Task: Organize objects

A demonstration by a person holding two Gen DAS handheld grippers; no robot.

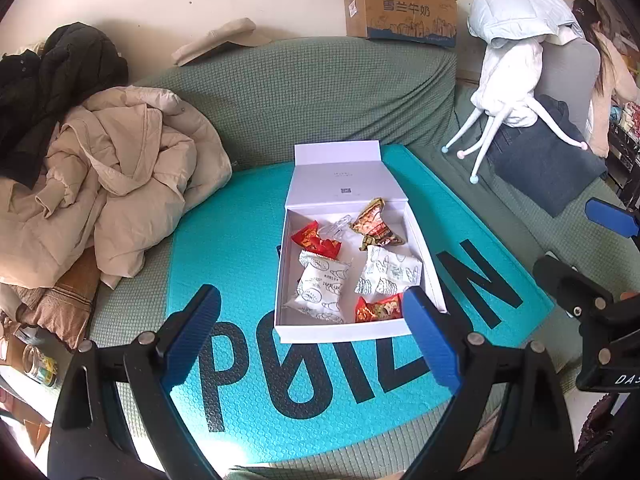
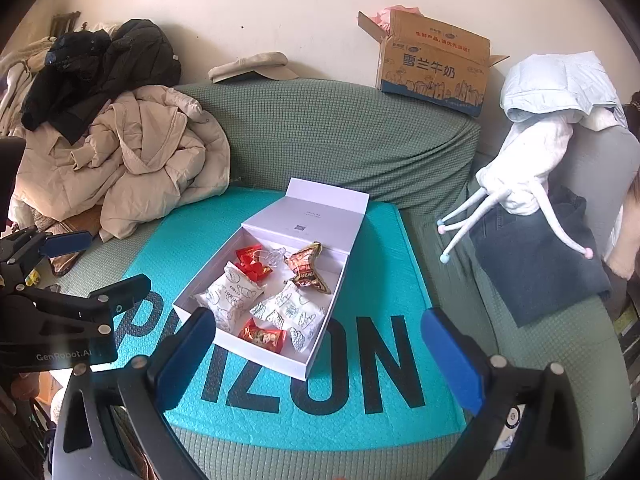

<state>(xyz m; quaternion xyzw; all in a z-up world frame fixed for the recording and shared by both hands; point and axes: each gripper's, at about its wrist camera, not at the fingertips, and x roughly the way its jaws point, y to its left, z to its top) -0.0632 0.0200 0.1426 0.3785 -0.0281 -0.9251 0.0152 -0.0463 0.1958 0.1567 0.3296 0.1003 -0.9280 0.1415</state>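
A plain cream wall (image 2: pixel 280 8) runs behind a sofa (image 2: pixel 340 128) in a green waffle-weave cover; a teal bubble mailer (image 2: pixel 360 380) printed with black letters lies across the seat; coats (image 2: pixel 132 160) are heaped at one end; a cardboard milk carton box (image 2: pixel 436 64) sits on the backrest; daylight falls brightly across the seat.

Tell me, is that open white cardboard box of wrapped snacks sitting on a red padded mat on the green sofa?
Not quite: the open white cardboard box sits on a turquoise padded mat, not red, on the green sofa. The left wrist view shows it.
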